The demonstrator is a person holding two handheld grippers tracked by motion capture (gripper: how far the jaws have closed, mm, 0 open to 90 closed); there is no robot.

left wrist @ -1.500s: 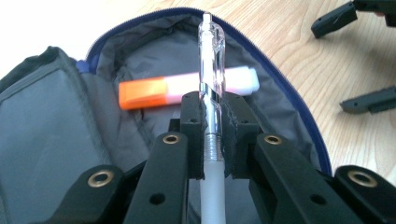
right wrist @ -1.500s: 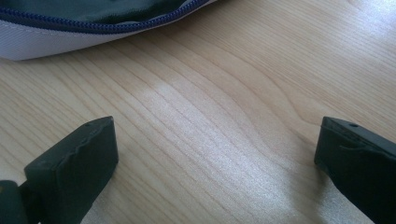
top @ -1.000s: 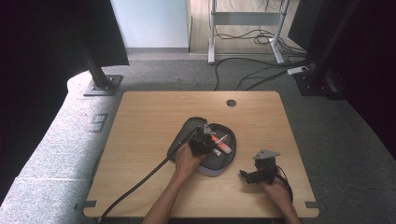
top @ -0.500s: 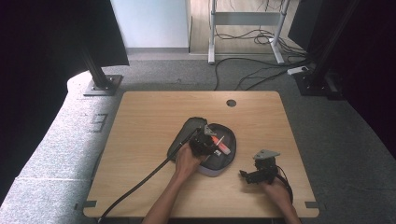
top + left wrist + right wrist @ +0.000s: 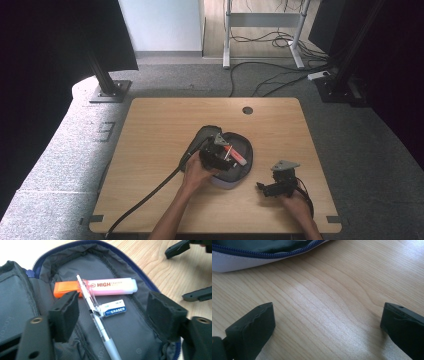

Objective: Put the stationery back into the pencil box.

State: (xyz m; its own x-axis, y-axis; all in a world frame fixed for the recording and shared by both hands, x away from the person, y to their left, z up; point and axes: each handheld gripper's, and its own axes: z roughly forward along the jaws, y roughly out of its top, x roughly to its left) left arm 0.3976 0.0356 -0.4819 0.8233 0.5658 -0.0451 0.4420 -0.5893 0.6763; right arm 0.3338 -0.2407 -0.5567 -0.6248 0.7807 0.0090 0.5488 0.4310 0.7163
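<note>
An open pencil case (image 5: 235, 165) with grey lining (image 5: 130, 332) and a blue zip lies at the table's middle front. Inside it rest a pink highlighter with an orange cap (image 5: 100, 287), a clear pen (image 5: 96, 317) and a small white eraser (image 5: 113, 309). My left gripper (image 5: 113, 312) hovers over the case, open, its pads either side of the pen and eraser, touching nothing. My right gripper (image 5: 324, 322) stands open low over bare wood, to the right of the case (image 5: 249, 257); in the high view that right gripper (image 5: 275, 186) is near the front edge.
The wooden table (image 5: 150, 135) has a cable hole (image 5: 247, 110) at the back. A thick black cable (image 5: 145, 197) trails from the left gripper to the front left. Floor cables and stand bases lie beyond the table.
</note>
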